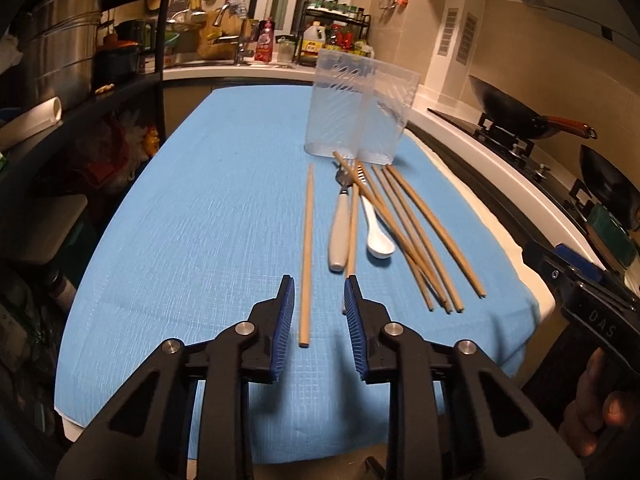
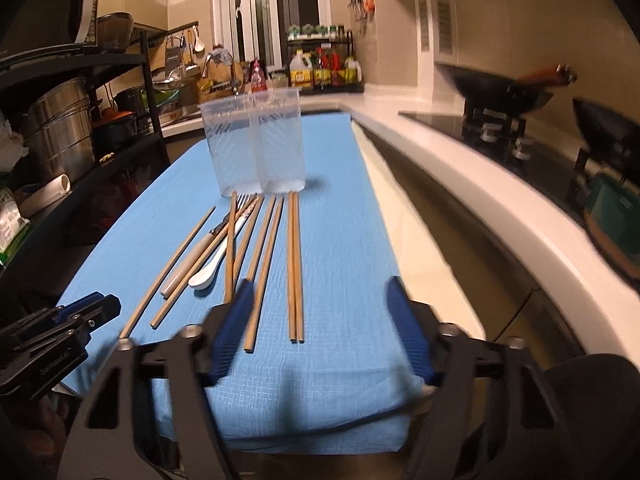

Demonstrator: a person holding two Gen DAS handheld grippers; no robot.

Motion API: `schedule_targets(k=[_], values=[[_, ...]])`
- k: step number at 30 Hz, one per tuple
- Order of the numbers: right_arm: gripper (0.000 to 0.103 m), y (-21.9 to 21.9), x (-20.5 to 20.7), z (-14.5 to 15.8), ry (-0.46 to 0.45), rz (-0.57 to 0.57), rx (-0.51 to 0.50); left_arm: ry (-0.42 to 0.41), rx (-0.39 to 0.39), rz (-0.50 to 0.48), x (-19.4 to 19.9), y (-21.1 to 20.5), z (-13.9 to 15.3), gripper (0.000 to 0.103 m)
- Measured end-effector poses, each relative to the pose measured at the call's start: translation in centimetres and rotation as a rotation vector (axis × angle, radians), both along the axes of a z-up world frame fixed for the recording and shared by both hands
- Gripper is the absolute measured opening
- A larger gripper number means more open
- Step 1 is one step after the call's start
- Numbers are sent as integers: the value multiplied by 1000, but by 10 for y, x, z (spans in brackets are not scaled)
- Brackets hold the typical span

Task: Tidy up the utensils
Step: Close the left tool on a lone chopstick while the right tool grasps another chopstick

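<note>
Spread above the blue-covered desk, both the left hand-held gripper and right hand-held gripper grip nothing; one lone chopstick should be straddled squarely before pinching.

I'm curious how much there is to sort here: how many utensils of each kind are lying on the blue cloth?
Wooden chopsticks: 8 (several overlap, so this count is a best reading)
Fork with white handle: 1
White spoon: 1
Total: 10
</note>
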State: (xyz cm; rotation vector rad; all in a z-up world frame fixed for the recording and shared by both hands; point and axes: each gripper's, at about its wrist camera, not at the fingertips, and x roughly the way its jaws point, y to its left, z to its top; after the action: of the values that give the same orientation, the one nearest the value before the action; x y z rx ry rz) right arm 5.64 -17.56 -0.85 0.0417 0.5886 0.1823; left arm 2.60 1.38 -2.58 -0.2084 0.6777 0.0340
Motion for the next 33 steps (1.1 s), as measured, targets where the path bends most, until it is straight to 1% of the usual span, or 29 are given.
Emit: schedule_targets(k=[1,2,4,6,8,12,16,19,21,22,25,27,29,30,32,33], values=[[41,1,5,-4,27,6,8,7,-3,11,2,3,-2,26],[35,2,11,-8,51,13,13,18,-7,22,5,6,-5,26],[30,7,18,-16,80,25,16,32,-19,31,9,8,-9,26],[27,10,24,-22,104,28,8,46,-22,32,13,8,-13,26],[21,13,31,-29,127,26,3,55,-23,31,16,7,-15,26],[17,20,42,-42,178,31,-18,68,-22,26,20,3,-19,26],[17,24,44,-44,165,36,-35,69,3,26,23,-1,-23,26],[19,24,44,-47,190,56,-29,61,9,29,23,-2,-23,26],[20,27,42,-46,184,62,-52,59,18,29,23,-3,-23,26],[19,28,41,-45,182,61,-56,58,21,29,23,-4,-23,26],[16,22,41,-43,188,51,-19,56,29,27,22,-5,-23,26],[17,14,39,-36,164,45,34,55,22,27,22,-4,-24,26],[19,9,37,-31,132,24,44,55,17,27,22,-4,-23,26],[19,9,39,-33,144,20,45,55,18,27,22,-4,-24,26],[19,13,47,-42,198,24,23,55,25,26,21,-4,-23,26],[19,16,46,-42,183,26,0,54,25,26,21,-4,-23,26]])
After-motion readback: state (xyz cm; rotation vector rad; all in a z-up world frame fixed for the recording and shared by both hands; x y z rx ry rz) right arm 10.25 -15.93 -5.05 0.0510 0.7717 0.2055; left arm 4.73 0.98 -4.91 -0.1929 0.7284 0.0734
